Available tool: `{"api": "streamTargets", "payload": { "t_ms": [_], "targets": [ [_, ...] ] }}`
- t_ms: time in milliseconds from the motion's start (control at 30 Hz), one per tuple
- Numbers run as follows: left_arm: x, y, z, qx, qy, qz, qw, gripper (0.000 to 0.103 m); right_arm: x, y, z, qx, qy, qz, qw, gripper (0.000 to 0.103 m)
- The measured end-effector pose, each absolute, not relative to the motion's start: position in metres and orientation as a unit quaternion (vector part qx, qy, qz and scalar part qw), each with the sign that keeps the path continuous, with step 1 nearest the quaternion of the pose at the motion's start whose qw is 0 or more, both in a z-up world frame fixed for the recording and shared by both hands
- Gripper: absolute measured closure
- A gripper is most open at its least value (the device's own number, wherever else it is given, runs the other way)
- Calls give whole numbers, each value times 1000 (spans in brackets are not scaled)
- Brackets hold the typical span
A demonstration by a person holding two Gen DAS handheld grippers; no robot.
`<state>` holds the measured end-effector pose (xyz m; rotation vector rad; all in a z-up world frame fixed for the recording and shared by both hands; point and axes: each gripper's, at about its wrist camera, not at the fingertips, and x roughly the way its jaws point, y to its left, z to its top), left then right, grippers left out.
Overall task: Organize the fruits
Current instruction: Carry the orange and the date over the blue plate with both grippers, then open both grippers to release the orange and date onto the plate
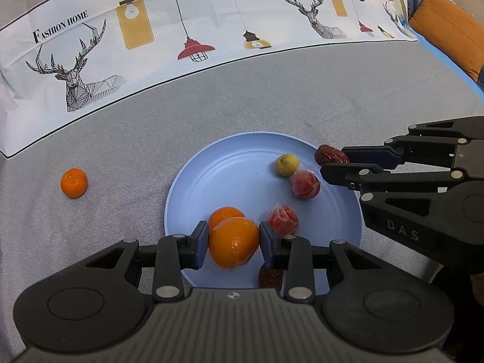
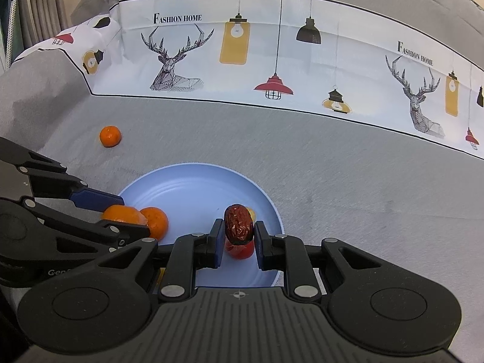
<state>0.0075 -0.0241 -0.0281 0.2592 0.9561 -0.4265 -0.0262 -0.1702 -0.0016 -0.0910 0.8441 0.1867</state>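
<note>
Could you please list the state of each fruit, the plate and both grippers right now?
left gripper: shut on the wrapped orange, above the plate.
right gripper: shut on the red date.
blue plate: on the cloth, holding several fruits.
loose tangerine: on the cloth, off the plate.
yellow fruit: lying on the plate.

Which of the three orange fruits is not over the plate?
The small mandarin lying alone on the grey cloth, left of the blue plate; the other two are over it.

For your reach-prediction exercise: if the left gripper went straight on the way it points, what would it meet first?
Probably the second orange on the blue plate, right behind the orange that the left gripper holds. Depth is uncertain.
</note>
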Motion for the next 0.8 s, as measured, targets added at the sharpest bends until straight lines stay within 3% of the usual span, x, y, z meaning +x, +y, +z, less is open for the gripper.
{"api": "streamTargets", "payload": {
  "t_ms": [667, 733, 800],
  "targets": [
    [9, -22, -21, 112, 447, -196, 865, 63, -25, -166, -5, -55, 418, 96, 902, 80],
    [10, -21, -22, 112, 448, -193, 865, 62, -24, -165, -8, -61, 423, 91, 899, 56],
    [10, -21, -20, 109, 445, -193, 868, 59, -24, -164, -7, -62, 420, 88, 901, 52]
  ]
}}
